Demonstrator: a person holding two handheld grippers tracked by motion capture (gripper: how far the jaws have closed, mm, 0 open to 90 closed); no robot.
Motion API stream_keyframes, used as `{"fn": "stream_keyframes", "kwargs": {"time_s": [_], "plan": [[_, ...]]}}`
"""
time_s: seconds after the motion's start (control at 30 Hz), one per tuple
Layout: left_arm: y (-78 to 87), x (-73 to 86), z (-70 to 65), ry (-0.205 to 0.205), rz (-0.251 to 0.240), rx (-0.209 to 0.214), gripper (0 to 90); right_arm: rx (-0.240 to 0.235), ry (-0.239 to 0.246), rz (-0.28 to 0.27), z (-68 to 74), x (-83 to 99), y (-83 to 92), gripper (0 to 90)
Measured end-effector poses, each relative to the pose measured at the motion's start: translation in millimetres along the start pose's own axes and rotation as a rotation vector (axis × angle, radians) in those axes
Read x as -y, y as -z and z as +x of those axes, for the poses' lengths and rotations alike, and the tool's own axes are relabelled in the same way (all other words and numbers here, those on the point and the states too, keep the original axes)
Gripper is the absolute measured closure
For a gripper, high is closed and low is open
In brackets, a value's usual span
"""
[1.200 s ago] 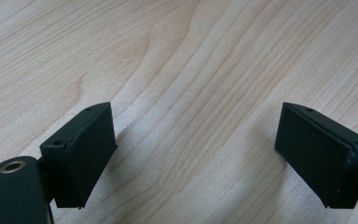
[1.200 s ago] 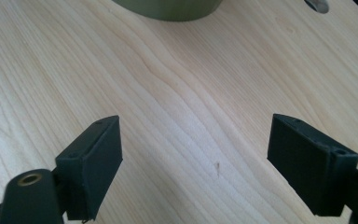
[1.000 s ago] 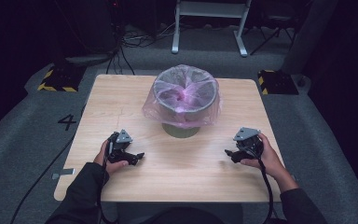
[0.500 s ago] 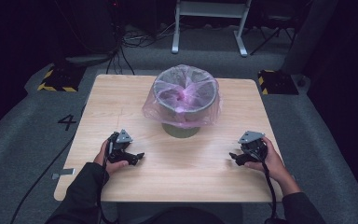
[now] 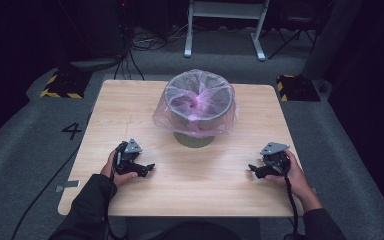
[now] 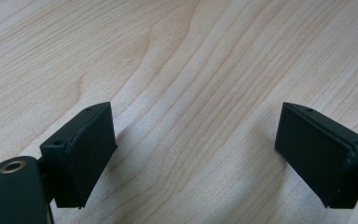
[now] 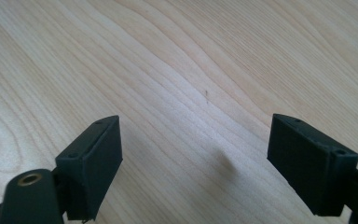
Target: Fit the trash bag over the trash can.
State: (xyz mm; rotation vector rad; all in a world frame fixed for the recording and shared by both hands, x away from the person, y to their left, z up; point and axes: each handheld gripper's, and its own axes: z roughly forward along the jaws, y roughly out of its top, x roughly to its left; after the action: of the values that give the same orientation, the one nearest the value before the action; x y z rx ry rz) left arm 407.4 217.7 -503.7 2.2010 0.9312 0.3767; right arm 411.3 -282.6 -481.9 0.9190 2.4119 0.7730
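One lined bin (image 5: 199, 105) mid-table (image 5: 130, 110); two hand-held grippers, left hand-held gripper (image 5: 147, 170) and right hand-held gripper (image 5: 252, 170), both released, empty

Tabletop (image 5: 190, 190) evenly lit from above; surrounding floor and background dim to black. High view soft, low detail. Both gripper views bright, wood grain sharp, soft shadows beneath the jaws.

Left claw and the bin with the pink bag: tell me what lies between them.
Bare wooden table lies between the left claw and the bin, per the high view.
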Motion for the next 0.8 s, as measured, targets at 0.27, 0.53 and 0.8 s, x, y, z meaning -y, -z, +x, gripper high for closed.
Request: {"fn": "stream_keyframes", "kwargs": {"time_s": [0.27,0.53,0.8], "plan": [[0.0,0.0,0.0,0.000,0.000,0.000,12.1,-0.021,-0.112,-0.041,-11.1,15.8,0.5,18.7],[0.0,0.1,-0.2,0.002,0.000,-0.001,12.1,-0.040,-0.210,-0.070,-22.3,30.6,-1.9,18.9],[0.0,0.0,-0.2,0.002,0.000,-0.001,12.1,-0.004,-0.282,-0.092,-31.7,42.8,0.9,17.2]]}}
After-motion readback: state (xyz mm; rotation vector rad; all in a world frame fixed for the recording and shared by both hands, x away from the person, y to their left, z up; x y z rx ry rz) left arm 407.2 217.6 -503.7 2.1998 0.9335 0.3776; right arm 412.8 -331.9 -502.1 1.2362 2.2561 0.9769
